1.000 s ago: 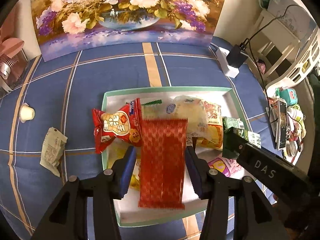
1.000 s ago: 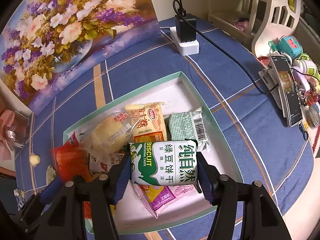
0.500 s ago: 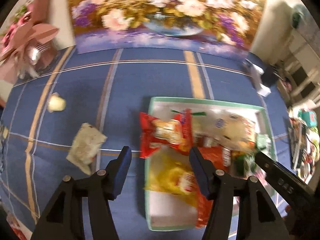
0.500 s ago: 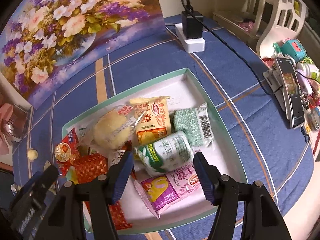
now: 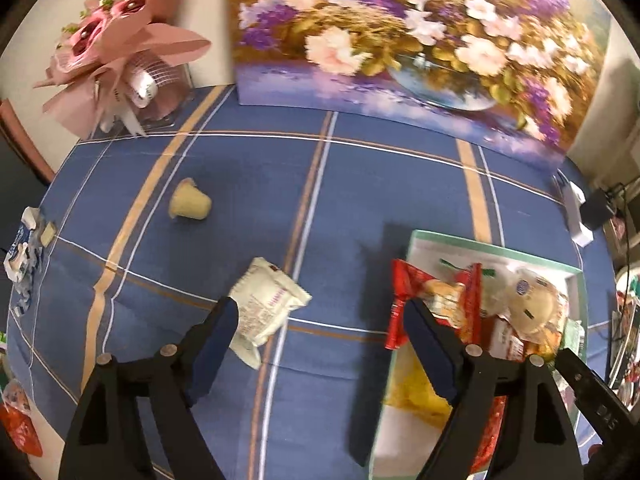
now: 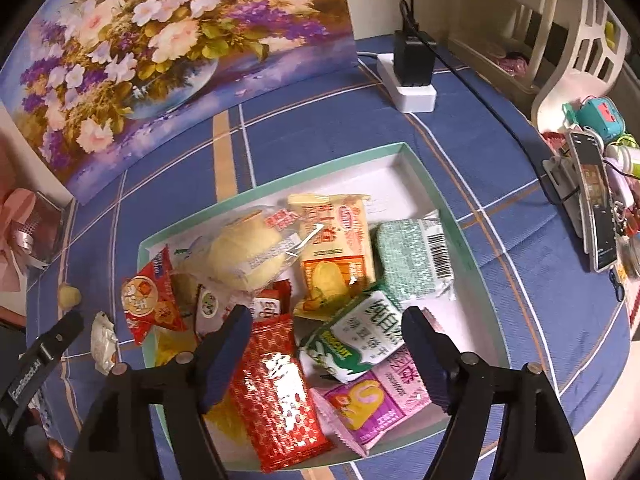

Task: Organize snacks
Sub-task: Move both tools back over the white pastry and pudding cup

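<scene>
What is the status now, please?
Both grippers, left and right, open, empty, jaws just opened. Red pack and biscuit pack in tray. White pack outside.

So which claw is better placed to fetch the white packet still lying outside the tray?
Left. The left claw is open beside the white packet on the cloth; the right claw is open over the tray.

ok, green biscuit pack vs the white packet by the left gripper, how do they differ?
Place: the green biscuit pack lies in the tray on other snacks; the white packet lies alone on the blue cloth, outside the tray.
Look: the biscuit pack is green and white with large print; the white packet is plain with small print.
Grippers: the biscuit pack sits between the right gripper's open jaws, the white packet at the left gripper's.
Shared: neither is gripped.
</scene>
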A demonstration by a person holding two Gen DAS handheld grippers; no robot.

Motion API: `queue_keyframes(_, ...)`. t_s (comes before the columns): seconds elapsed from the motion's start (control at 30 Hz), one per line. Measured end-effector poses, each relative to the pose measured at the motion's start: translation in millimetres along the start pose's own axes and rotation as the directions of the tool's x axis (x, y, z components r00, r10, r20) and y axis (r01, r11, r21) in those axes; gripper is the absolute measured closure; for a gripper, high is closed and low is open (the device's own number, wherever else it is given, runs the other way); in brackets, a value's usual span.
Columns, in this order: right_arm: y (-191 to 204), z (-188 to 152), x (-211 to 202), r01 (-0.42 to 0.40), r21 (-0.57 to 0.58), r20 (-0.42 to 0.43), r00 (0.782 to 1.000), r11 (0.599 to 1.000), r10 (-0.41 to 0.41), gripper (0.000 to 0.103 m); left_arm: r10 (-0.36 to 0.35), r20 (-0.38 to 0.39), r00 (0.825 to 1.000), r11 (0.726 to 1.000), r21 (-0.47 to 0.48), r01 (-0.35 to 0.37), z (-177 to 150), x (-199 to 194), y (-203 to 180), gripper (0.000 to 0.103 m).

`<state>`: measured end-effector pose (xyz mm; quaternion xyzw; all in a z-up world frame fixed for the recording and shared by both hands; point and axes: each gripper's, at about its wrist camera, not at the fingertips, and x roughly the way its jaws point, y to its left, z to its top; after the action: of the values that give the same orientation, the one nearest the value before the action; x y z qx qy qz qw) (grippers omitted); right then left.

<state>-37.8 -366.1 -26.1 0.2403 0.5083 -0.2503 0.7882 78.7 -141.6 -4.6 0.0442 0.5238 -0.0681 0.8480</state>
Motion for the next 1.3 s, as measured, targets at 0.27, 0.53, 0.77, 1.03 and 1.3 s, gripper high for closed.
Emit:
queue_keyframes(0.27, 14.7, 0.2, -2.8, -0.028, -0.033, 0.029, 0.999, 0.999, 0.029, 0.000, 0.021, 0.019, 1.000, 0.996, -0.082, -0.019, 6.2, 3.8, 33.3, 0.000)
queue_keyframes(0.53, 24.9, -1.3, -2.0, -0.021, -0.066, 0.031, 0.999, 0.998, 0.023, 0.000, 0.046, 0.022, 0.999, 0.990, -0.132, -0.043, 10.4, 3.9, 60.3, 0.000)
queue_keyframes(0.77, 36.7, -2.9, -7.3, -0.023, -0.097, 0.060, 0.998, 0.995, 0.029, 0.000, 0.135, 0.017, 0.991, 0.979, -0.156, -0.131, 12.3, 1.1, 77.1, 0.000)
queue_keyframes(1.03, 52.7, -6.6, -8.9, -0.054, -0.099, 0.063, 0.996, 0.994, 0.060, 0.000, 0.181, -0.032, 0.983, 0.962, -0.203, -0.184, 11.0, -0.6, 106.2, 0.000)
queue_keyframes(1.3, 83.8, -13.4, -7.5, -0.059, -0.154, 0.070, 0.995, 0.986, 0.070, 0.000, 0.178, -0.060, 0.982, 0.961, -0.204, -0.187, 9.6, 1.1, 133.8, 0.000)
